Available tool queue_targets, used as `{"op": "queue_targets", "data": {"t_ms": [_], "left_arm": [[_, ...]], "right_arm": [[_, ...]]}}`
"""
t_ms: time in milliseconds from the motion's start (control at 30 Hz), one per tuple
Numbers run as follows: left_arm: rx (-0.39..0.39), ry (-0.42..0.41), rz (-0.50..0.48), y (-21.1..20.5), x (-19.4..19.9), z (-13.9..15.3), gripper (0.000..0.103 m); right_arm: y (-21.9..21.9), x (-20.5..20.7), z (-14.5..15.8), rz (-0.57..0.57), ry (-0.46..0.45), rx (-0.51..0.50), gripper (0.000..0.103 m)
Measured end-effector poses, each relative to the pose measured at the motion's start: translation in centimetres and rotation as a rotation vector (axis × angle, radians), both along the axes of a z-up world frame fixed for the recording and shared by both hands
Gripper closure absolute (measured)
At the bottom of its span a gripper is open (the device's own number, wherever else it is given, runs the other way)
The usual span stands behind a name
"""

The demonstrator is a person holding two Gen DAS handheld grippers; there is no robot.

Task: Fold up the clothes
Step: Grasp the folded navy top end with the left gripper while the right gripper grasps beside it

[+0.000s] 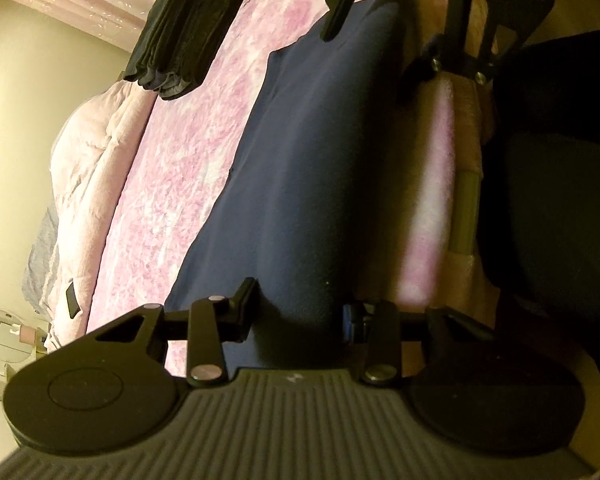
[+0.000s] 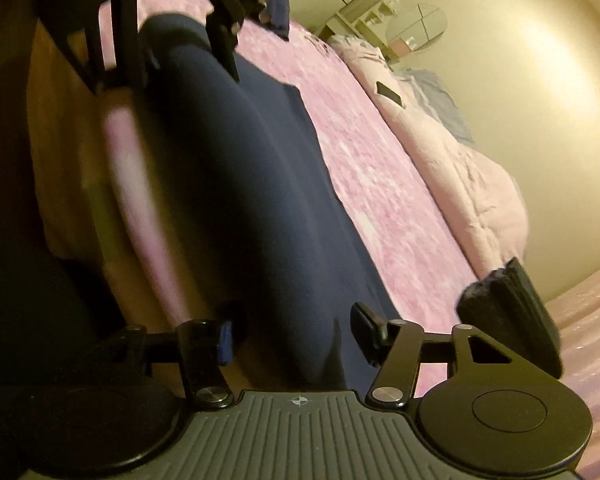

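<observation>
A navy garment lies stretched out along the near edge of a pink patterned bed. My left gripper is open at one end of it, with a raised hump of navy cloth between its wide-apart fingers. My right gripper is open at the other end of the garment, and the cloth bulges between its fingers too. Each gripper faces the other: the right gripper shows at the top of the left wrist view, the left gripper at the top of the right wrist view.
A stack of folded dark clothes sits on the bed beyond the garment. A bunched pale pink duvet with a small black object lies along the far side by the wall. A person's dark clothing stands at the bed's near edge.
</observation>
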State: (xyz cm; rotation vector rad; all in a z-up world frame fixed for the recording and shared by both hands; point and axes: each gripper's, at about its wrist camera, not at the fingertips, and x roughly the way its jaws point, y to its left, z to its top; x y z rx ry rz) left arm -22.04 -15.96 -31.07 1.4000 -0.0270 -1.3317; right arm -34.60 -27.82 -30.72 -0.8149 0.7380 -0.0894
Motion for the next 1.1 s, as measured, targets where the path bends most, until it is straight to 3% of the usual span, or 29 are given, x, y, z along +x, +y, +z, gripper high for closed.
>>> {"op": "queue_targets", "data": {"t_ms": [367, 767, 867, 933, 1033, 1100], "left_arm": [[-0.005, 0.006, 0.012, -0.5, 0.0, -0.1, 0.067], [0.012, 0.036, 0.033, 0.0, -0.2, 0.5, 0.067], [0.046, 0.054, 0.042, -0.3, 0.0, 0.9, 0.067], [0.073, 0.067, 0.05, -0.6, 0.2, 1.3, 0.068], [0.113, 0.086, 0.061, -1.0, 0.4, 1.8, 0.068], [0.143, 0.11, 0.074, -1.3, 0.7, 2.4, 0.07]], "right_arm": [[-1.3, -0.1, -1.1, 0.012, 0.02, -0.054, 0.046], [-2.2, 0.2, -0.9, 0.047, -0.004, -0.019, 0.046], [-2.7, 1.0, -0.8, 0.076, -0.006, -0.006, 0.047], [-2.7, 1.3, -0.9, 0.126, 0.019, -0.018, 0.063], [-3.2, 1.5, -0.5, 0.177, 0.06, -0.016, 0.068], [-3.8, 1.9, 0.2, 0.186, 0.093, 0.013, 0.078]]}}
